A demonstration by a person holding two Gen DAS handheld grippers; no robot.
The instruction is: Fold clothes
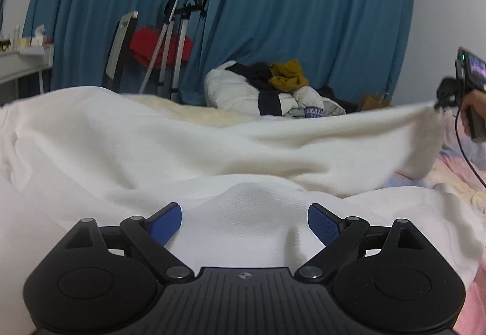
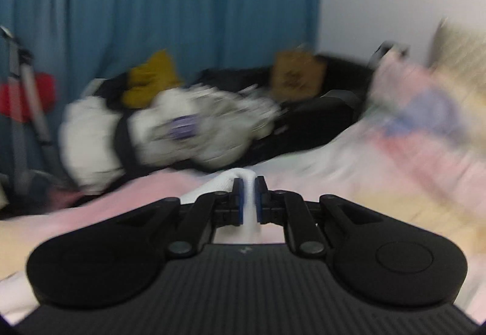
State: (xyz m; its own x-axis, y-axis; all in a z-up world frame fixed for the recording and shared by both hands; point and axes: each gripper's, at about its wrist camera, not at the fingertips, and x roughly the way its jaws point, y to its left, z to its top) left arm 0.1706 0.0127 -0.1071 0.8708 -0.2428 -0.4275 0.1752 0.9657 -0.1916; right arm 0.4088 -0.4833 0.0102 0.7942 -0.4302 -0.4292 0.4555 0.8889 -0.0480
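Observation:
A white knit garment [image 1: 188, 140] lies bunched across the bed and fills most of the left wrist view. My left gripper [image 1: 244, 221] hangs just above it with its blue pads [image 1: 165, 222] spread wide, and a raised fold of the cloth sits between them without being pinched. At the far right of that view my right gripper [image 1: 440, 101], held in a hand [image 1: 474, 110], lifts one corner of the garment off the bed. In the blurred right wrist view, the right gripper [image 2: 249, 201] is shut on a strip of the white garment [image 2: 240, 177].
A pile of white, black and mustard clothes [image 1: 273, 89] lies at the far side of the bed, before blue curtains [image 1: 303, 16]. A pastel bedsheet [image 2: 379, 147] covers the bed. A tripod [image 1: 170, 55] and red cloth [image 1: 152, 46] stand behind on the left. A cable [image 1: 464, 153] hangs from the right gripper.

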